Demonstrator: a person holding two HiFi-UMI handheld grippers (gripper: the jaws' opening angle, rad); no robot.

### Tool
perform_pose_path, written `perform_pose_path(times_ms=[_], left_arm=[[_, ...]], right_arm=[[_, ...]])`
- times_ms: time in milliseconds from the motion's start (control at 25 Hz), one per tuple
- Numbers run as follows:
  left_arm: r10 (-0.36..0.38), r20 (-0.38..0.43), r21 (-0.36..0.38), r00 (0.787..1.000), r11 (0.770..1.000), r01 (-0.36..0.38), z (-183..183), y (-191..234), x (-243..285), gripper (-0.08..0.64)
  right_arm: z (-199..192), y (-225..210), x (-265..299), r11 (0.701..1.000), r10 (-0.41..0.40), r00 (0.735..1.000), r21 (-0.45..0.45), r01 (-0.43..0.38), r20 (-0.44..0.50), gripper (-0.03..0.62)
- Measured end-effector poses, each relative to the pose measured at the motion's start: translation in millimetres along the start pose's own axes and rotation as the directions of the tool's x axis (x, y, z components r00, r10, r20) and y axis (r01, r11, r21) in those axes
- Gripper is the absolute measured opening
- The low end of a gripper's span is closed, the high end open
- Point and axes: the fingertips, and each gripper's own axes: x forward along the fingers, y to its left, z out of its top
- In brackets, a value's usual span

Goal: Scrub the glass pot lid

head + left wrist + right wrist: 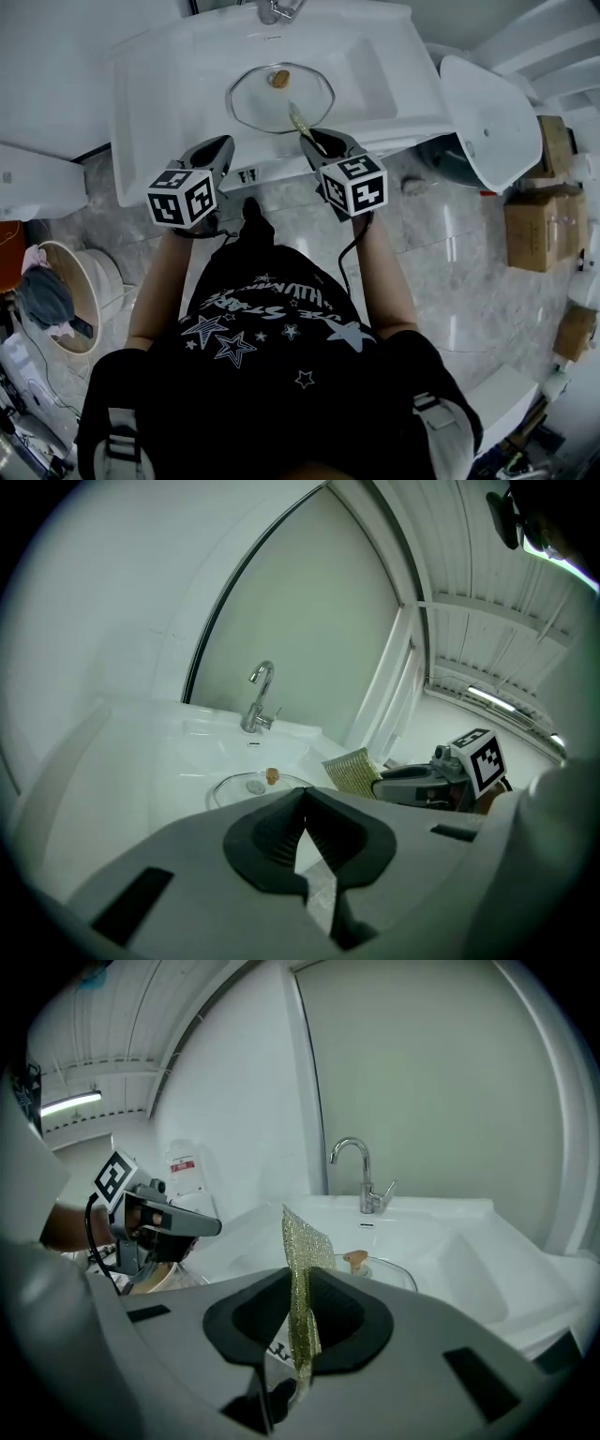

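Maybe the glass lid, loose in the sink, could slide when rubbed, as the left gripper was closed up empty while the right gripper pinched the scrub pad.

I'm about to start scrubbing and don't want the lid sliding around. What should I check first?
1. Scouring pad clamped in right hand-held gripper: ok.
2. Glass lid lying in the sink, knob up: ok.
3. Left hand-held gripper steadying the lid: not ok, shut on nothing, off it.
4. Pad on the glass: not ok, held short of it.
5. Lid wet or soapy: cannot tell.
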Motion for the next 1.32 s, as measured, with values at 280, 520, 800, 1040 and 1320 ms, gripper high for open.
perform_pose_path(times_ms=[280, 520, 800, 1040, 1320], left_arm=[[0.012, 0.009, -0.002, 1.000, 1.000, -0.012, -20, -15, -19, 0.009], [0.018, 0.016, -0.002, 1.000, 1.000, -0.018, -34, -25, -34, 0.009], [0.031, 0.021, -0.008, 0.999, 1.000, -0.030, -46, -30, -47, 0.009], [0.032, 0.020, -0.009, 0.999, 0.999, -0.032, -53, -36, -55, 0.009], [0.032, 0.010, -0.002, 0.999, 0.999, -0.032, -54, -42, -58, 0.009]], right_arm=[[-16, 25, -20, 1.000, 0.027, 1.000, 0.000, -0.027, -0.006, 0.064], [-28, 39, -34, 1.000, 0.027, 1.000, -0.006, -0.027, -0.005, 0.063], [-37, 51, -43, 0.999, 0.033, 0.999, -0.004, -0.033, -0.001, 0.063], [-44, 57, -52, 0.999, 0.037, 0.999, 0.001, -0.037, -0.002, 0.063], [-47, 58, -59, 0.999, 0.047, 0.999, 0.025, -0.047, 0.003, 0.063]])
